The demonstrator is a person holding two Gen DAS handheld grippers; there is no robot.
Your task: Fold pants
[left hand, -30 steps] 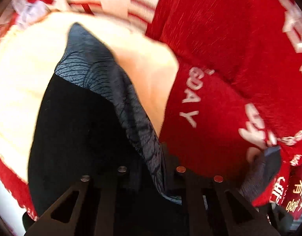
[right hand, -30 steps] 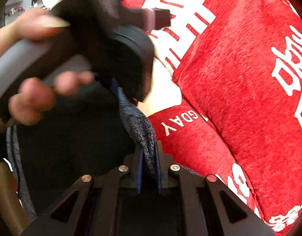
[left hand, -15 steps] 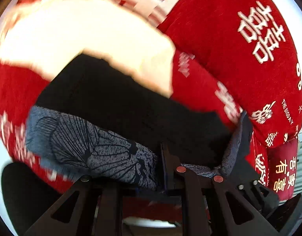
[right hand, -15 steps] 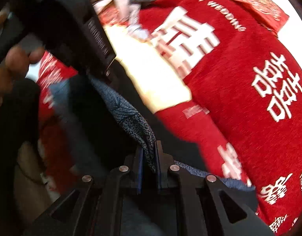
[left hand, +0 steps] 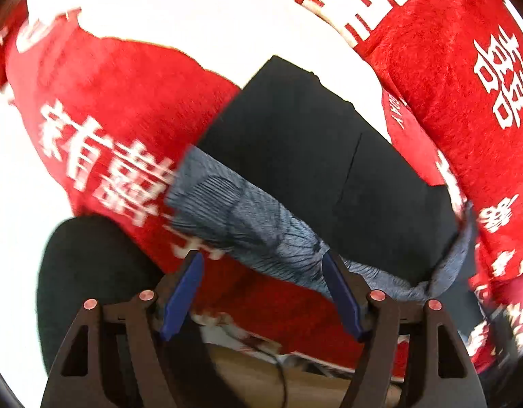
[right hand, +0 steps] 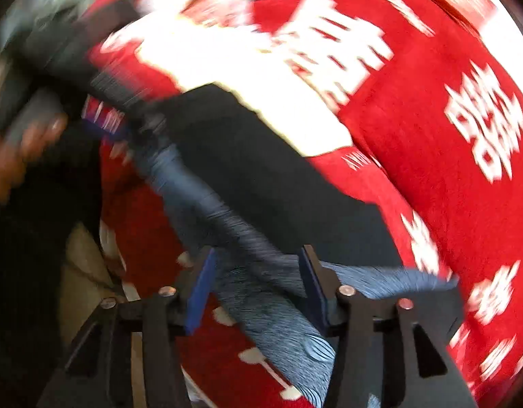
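Note:
The black pants (left hand: 312, 170) lie folded flat on the red blanket, their blue-grey patterned band (left hand: 254, 231) along the near edge. My left gripper (left hand: 263, 292) hangs just over that band; its jaws are opening, and the blue pads (left hand: 183, 292) stand apart from the cloth. In the blurred right wrist view the pants (right hand: 261, 170) run away from my right gripper (right hand: 256, 289), whose jaws are also opening. The patterned band (right hand: 261, 302) lies loose between them, not pinched. The left gripper (right hand: 101, 119) and the hand (right hand: 10, 156) holding it show at the upper left.
A red blanket (left hand: 118, 108) with white characters covers the bed, with a cream patch (left hand: 193, 27) behind the pants. A dark rounded object (left hand: 88, 265) sits at the lower left. Wooden floor (left hand: 261, 377) shows below the bed's near edge.
Both grippers were shut on the patterned edge of the pants and have let it go. The pants have swung from hanging to lying flat with the band toward me.

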